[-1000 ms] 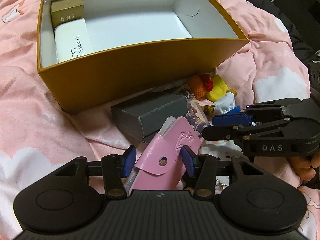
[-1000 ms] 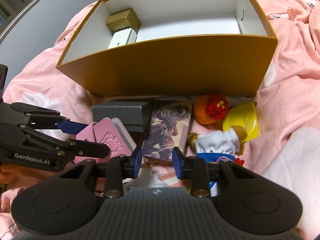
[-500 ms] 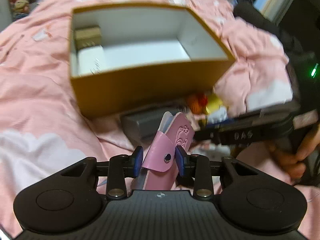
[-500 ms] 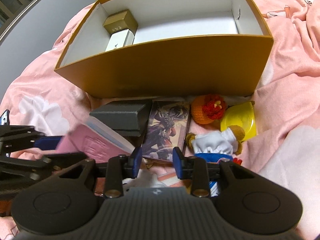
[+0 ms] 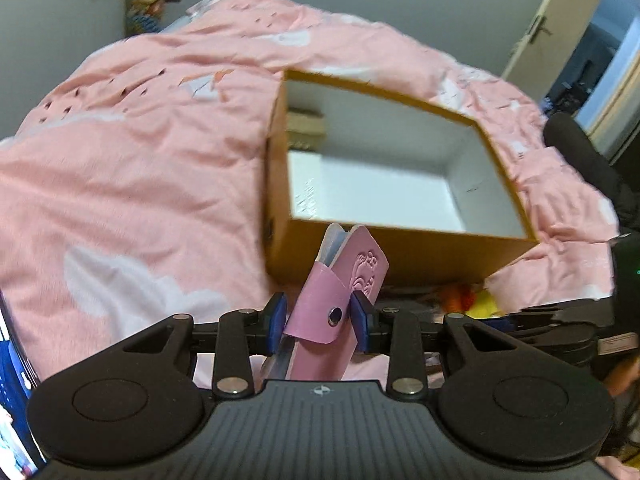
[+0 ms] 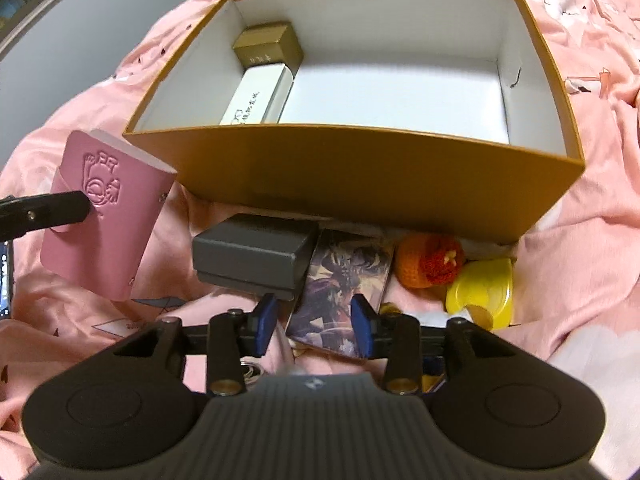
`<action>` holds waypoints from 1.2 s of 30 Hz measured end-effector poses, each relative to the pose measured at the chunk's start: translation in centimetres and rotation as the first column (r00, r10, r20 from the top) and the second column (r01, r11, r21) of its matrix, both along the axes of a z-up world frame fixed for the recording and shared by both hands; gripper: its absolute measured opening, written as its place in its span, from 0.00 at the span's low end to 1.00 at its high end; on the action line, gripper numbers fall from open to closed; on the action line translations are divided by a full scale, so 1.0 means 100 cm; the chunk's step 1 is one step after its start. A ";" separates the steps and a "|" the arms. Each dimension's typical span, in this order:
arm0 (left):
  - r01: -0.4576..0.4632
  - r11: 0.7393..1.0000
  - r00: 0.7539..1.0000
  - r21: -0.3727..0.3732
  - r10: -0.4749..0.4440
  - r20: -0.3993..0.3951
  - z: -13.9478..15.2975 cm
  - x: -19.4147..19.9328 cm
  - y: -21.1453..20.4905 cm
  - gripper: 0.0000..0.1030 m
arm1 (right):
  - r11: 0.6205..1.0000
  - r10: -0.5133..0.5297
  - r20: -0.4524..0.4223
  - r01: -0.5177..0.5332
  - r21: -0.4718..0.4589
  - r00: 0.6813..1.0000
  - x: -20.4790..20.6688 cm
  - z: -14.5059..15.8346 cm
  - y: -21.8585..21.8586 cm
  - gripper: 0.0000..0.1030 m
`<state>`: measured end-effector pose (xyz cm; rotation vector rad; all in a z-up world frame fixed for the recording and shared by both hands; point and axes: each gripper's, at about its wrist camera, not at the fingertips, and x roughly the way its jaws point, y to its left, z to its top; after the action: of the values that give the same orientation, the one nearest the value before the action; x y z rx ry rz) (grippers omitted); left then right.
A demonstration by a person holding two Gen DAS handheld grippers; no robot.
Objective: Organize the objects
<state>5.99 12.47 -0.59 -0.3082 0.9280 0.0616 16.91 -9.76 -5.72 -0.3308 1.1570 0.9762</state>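
My left gripper (image 5: 319, 317) is shut on a pink card holder (image 5: 340, 292) with a snap button, held up off the bed in front of the orange box (image 5: 400, 256). From the right wrist view the same pink card holder (image 6: 106, 216) hangs at the left, level with the orange box (image 6: 360, 184). That box holds a gold box (image 6: 268, 46) and a white box (image 6: 256, 96) along its left wall. My right gripper (image 6: 314, 324) hovers over a picture card (image 6: 340, 276); its jaws are opening and nothing is between the pads.
In front of the box lie a grey box (image 6: 252, 254), an orange knitted ball (image 6: 430, 264) and a yellow disc (image 6: 482, 292) on the pink bedding (image 5: 140, 184). A door (image 5: 576, 40) stands at the far right. A phone edge (image 6: 5, 280) shows at the left.
My left gripper closed on the pink card holder, lifted it off the bed and swung left, so the box now sits to its right. The right gripper rose slightly and widened.
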 end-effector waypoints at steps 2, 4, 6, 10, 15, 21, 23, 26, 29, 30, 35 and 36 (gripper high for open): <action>-0.001 1.000 1.000 0.008 0.001 -0.024 -0.009 0.001 -0.001 0.38 | 1.000 0.022 -0.003 -0.022 -0.006 1.000 -0.002 -0.001 0.004 0.42; -0.002 1.000 0.999 -0.007 0.002 -0.047 -0.018 0.004 0.000 0.38 | 1.000 0.027 -0.001 -0.027 -0.008 1.000 -0.002 -0.002 0.005 0.43; 0.001 1.000 0.997 -0.005 -0.001 -0.072 -0.025 0.004 -0.001 0.38 | 1.000 0.021 -0.009 -0.021 -0.014 1.000 -0.001 -0.002 0.004 0.42; 0.013 0.999 0.995 0.050 -0.008 -0.102 -0.032 0.004 -0.007 0.38 | 1.000 0.019 -0.075 -0.020 -0.005 0.997 0.000 -0.005 0.001 0.42; 0.020 0.995 0.990 0.102 -0.005 -0.139 -0.036 0.007 -0.008 0.39 | 0.999 0.021 -0.035 -0.023 -0.035 0.999 -0.002 -0.006 0.004 0.42; 0.005 0.991 0.991 0.132 0.013 -0.135 -0.033 0.009 -0.005 0.39 | 0.997 0.027 -0.019 -0.028 -0.071 0.999 0.003 -0.010 0.006 0.42; 0.011 0.988 0.995 0.156 0.004 -0.095 -0.025 0.007 -0.008 0.39 | 0.997 0.028 -0.013 -0.029 -0.068 1.000 0.005 -0.009 0.006 0.42; 0.114 0.975 0.993 0.193 -0.105 -0.054 -0.013 0.008 -0.022 0.43 | 0.997 0.031 0.005 -0.030 -0.076 1.000 0.009 -0.006 0.006 0.42; 0.257 0.933 0.966 0.251 -0.249 -0.063 -0.009 0.014 -0.045 0.49 | 0.994 0.043 0.015 -0.041 -0.100 0.999 0.013 -0.007 0.007 0.42; 0.297 0.917 0.955 0.267 -0.288 -0.076 -0.010 0.016 -0.051 0.51 | 0.993 0.045 0.009 -0.043 -0.106 0.999 0.016 -0.008 0.006 0.42; 0.517 0.774 0.852 0.365 -0.505 -0.136 -0.023 0.018 -0.090 0.55 | 0.994 0.022 -0.034 -0.025 -0.103 0.999 0.027 -0.011 0.003 0.43; 0.545 0.744 0.833 0.386 -0.534 -0.146 -0.026 0.018 -0.097 0.56 | 0.995 0.015 -0.044 -0.019 -0.098 0.999 0.028 -0.011 0.002 0.43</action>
<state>7.81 2.80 -3.22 0.3714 0.9752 -0.2766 19.75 -9.52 -6.87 -0.4005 1.2456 0.9473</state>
